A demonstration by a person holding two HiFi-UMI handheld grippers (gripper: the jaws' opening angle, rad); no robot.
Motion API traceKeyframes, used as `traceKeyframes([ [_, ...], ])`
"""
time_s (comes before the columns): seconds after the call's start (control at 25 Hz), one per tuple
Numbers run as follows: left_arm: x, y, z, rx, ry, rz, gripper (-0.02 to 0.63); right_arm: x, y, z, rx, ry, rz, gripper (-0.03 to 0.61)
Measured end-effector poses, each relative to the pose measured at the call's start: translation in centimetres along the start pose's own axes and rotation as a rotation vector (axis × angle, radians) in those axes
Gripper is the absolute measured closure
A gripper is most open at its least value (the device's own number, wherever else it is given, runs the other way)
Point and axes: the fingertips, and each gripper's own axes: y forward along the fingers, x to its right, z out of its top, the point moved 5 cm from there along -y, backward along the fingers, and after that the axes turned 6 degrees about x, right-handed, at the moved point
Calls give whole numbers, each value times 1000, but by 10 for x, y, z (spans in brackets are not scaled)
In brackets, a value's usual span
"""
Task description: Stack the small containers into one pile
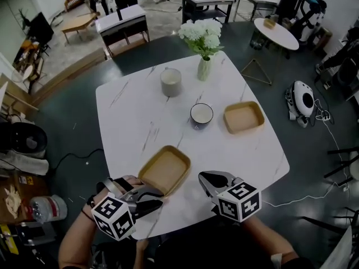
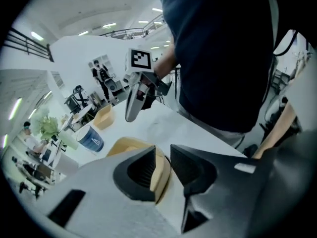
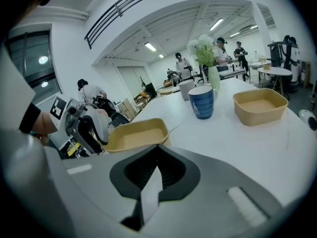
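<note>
Jaws of the left gripper (image 2: 166, 163) are standing apart around the near rim of a tan container (image 1: 166, 169). The rim is lying close to one pad and a clear gap is showing on the other side, so nothing is being squeezed. That container is sitting open side up on the white marble-patterned table (image 1: 255, 161), at its near edge, just in front of the person. The right gripper (image 1: 204, 178) is being held just beside the same container's right side, its jaws resting together with nothing between them. Farther out, toward the table's right side, a second tan container (image 1: 244, 117) is sitting empty and upright, well apart from the first. A dark blue mug (image 1: 201, 115) is standing just left of that far container. Beyond the mug, a grey cup (image 1: 171, 82) and a pale vase of white flowers (image 1: 204, 66) are standing near the table's far edge.
</note>
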Motion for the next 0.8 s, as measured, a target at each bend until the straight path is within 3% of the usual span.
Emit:
traceKeyframes([
  [0.24, -30, 0, 13, 130, -187, 253, 572, 0, -4, 13, 18, -36, 8, 577],
  [0.48, -54, -3, 26, 324, -460, 495, 613, 11, -5, 25, 34, -71, 19, 577],
  [0.8, -78, -2, 30, 299, -691, 777, 614, 53, -29, 43, 31, -153, 51, 577],
])
